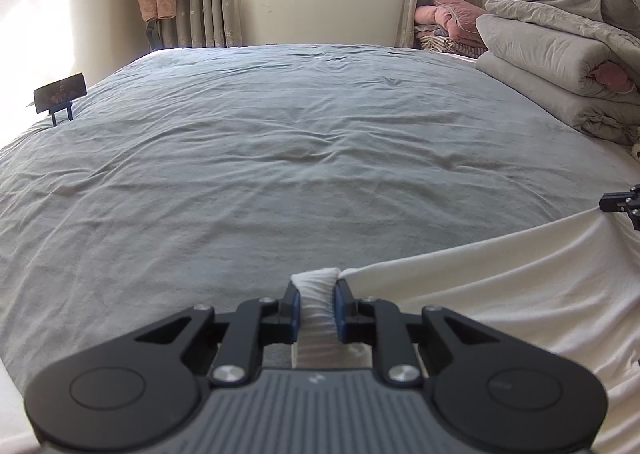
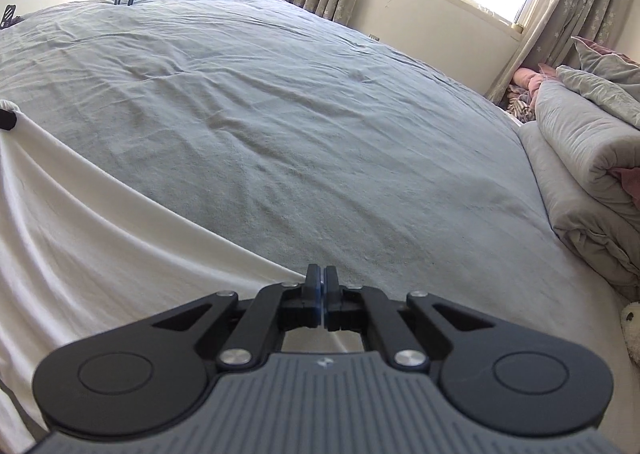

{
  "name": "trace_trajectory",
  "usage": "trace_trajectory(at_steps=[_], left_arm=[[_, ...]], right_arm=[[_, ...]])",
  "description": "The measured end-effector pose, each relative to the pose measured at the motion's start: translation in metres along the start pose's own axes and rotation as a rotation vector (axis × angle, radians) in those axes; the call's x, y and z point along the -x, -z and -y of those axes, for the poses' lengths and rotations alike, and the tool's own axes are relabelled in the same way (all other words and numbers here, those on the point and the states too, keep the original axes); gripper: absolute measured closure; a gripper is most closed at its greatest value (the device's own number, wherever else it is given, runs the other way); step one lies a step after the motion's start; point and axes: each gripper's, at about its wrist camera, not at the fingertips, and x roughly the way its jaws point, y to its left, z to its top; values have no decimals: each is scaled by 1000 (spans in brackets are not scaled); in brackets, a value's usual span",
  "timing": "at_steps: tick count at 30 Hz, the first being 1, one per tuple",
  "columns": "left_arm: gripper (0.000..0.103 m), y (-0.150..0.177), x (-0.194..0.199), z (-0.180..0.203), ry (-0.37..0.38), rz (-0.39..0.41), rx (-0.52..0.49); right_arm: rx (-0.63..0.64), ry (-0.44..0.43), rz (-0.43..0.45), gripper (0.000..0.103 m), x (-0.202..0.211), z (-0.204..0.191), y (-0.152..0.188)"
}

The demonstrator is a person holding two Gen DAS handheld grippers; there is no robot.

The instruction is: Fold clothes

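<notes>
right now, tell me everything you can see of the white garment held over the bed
The white soft-knit garment is plain and unprinted. It stretches between both grippers, its top edge sagging slightly and diagonal pull folds running down from each corner. The left gripper pinches a bunched, ribbed-looking corner; the right gripper is shut on the opposite corner. The cloth hangs over the near part of the grey-blue wrinkled bedsheet; its lower part is out of frame.

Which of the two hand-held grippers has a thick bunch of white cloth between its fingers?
The left hand-held gripper: a thick ribbed bunch of the white garment fills its gap. The right hand-held gripper looks fully shut.
</notes>
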Motion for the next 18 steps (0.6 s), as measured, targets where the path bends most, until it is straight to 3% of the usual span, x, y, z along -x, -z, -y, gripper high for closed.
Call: trace_trajectory(at_steps=[7, 15, 18], left_arm=[[86, 2, -5, 12, -78, 19, -34], [86, 2, -6, 9, -135, 28, -19], [86, 6, -12, 14, -161, 14, -56]], right_arm=[[38, 132, 43, 103, -15, -21, 5], [32, 251, 169, 103, -4, -30, -4], [27, 297, 128, 103, -17, -28, 0]])
